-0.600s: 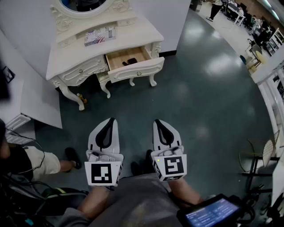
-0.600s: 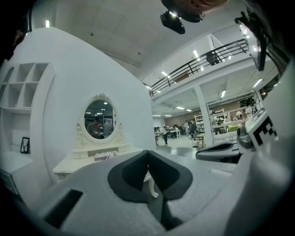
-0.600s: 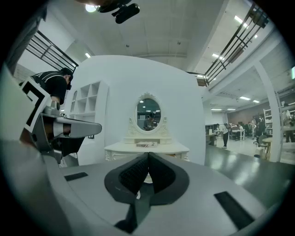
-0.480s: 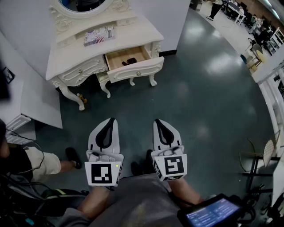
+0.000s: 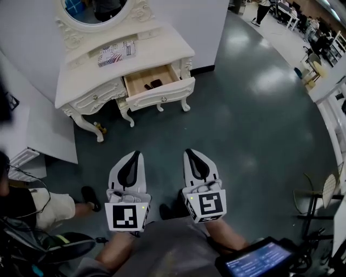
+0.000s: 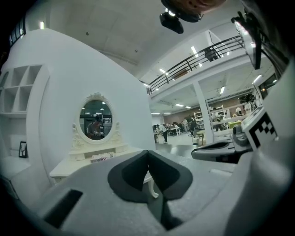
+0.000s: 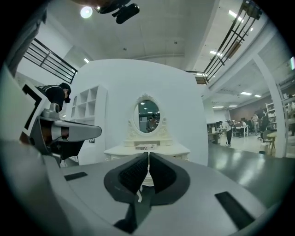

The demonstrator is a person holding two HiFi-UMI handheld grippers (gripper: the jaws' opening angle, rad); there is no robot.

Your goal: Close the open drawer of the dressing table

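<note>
A white carved dressing table [image 5: 86,76] with an oval mirror [image 5: 97,8] stands against the white wall at the top left of the head view. Its right drawer [image 5: 157,89] is pulled out, with small dark items [image 5: 152,84] inside. The left drawer [image 5: 94,97] is closed. My left gripper [image 5: 135,155] and right gripper [image 5: 190,153] hover side by side over the floor, well short of the table, both shut and empty. The table [image 7: 146,150] shows ahead beyond the closed right gripper [image 7: 148,156]. The closed left gripper [image 6: 148,153] partly hides the table [image 6: 87,161].
A booklet [image 5: 116,53] lies on the tabletop. A white panel [image 5: 32,127] stands left of the table. A seated person's leg and shoe [image 5: 86,196] are at the lower left. A chair [image 5: 319,195] stands at the right. A tablet screen [image 5: 254,262] sits at the bottom.
The dressing table sits slightly higher and further left in the head view. Both grippers sit a little lower in the picture, still side by side and shut.
</note>
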